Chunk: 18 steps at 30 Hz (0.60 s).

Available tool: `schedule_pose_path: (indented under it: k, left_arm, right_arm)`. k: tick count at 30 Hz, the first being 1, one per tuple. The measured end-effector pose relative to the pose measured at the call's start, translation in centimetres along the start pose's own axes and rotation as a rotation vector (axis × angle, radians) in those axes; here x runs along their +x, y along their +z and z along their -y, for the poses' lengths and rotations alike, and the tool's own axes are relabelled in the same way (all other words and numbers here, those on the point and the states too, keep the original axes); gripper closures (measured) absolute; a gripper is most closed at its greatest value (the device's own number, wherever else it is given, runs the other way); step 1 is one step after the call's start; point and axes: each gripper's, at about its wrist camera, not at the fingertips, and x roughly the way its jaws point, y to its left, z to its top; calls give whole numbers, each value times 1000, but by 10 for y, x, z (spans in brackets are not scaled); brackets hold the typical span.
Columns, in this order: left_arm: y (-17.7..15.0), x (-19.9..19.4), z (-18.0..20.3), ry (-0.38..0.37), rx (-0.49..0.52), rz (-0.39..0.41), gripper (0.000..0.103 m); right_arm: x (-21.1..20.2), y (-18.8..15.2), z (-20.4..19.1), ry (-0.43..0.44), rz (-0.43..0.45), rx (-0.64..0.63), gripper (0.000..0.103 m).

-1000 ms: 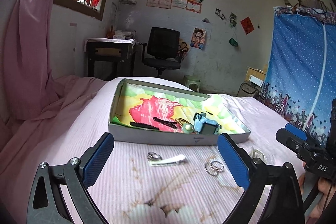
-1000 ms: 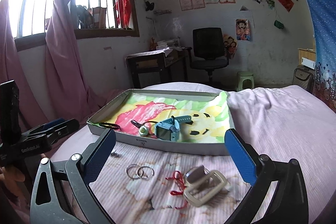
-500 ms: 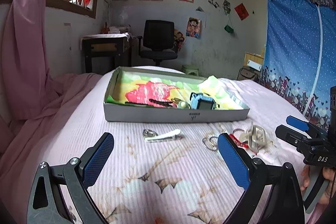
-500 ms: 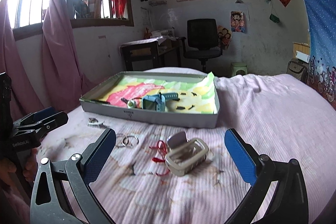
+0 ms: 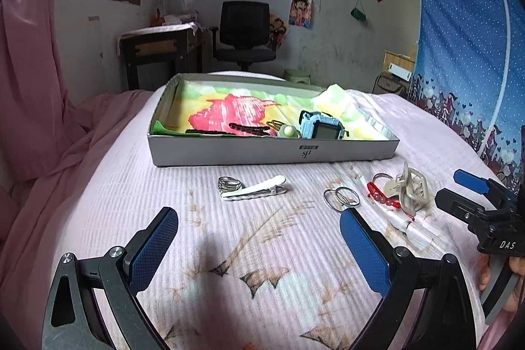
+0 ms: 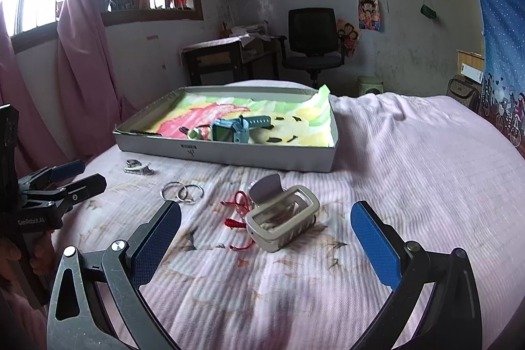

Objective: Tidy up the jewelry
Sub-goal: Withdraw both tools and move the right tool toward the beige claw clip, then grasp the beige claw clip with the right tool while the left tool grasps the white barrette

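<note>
A shallow grey box (image 5: 272, 153) lined with a colourful drawing sits on the pink bed; it holds a blue watch (image 5: 321, 128), black hair clips (image 5: 249, 128) and a green-white bead (image 5: 288, 131). In front of it lie a white hair clip (image 5: 254, 190) beside a silver ring (image 5: 229, 183), two linked silver rings (image 5: 341, 198), a red cord bracelet (image 5: 382, 197) and a beige hair claw (image 5: 410, 187). My left gripper (image 5: 259, 246) is open and empty, short of the white clip. My right gripper (image 6: 265, 243) is open and empty, just short of the beige claw (image 6: 282, 225).
The bed is covered with a pink sheet (image 6: 410, 153). A pink curtain (image 5: 29, 71) hangs at the left. A desk (image 5: 157, 51) and black office chair (image 5: 244, 35) stand behind the bed. A blue dotted curtain (image 5: 466, 48) hangs at the right.
Both grippers have pulled back from the box and lowered toward the bed; the loose items now lie further ahead of the fingers. Both stay open.
</note>
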Motion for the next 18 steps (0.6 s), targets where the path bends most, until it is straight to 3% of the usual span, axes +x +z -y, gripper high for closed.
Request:
schedule_pose_path:
  k: [9, 18]
  left_arm:
    - [10, 16, 3, -13, 35, -44, 5]
    - [23, 35, 12, -51, 123, -81, 41]
  right_arm:
    - [20, 0, 1, 2, -92, -3, 1]
    - [33, 6, -4, 9, -131, -8, 1]
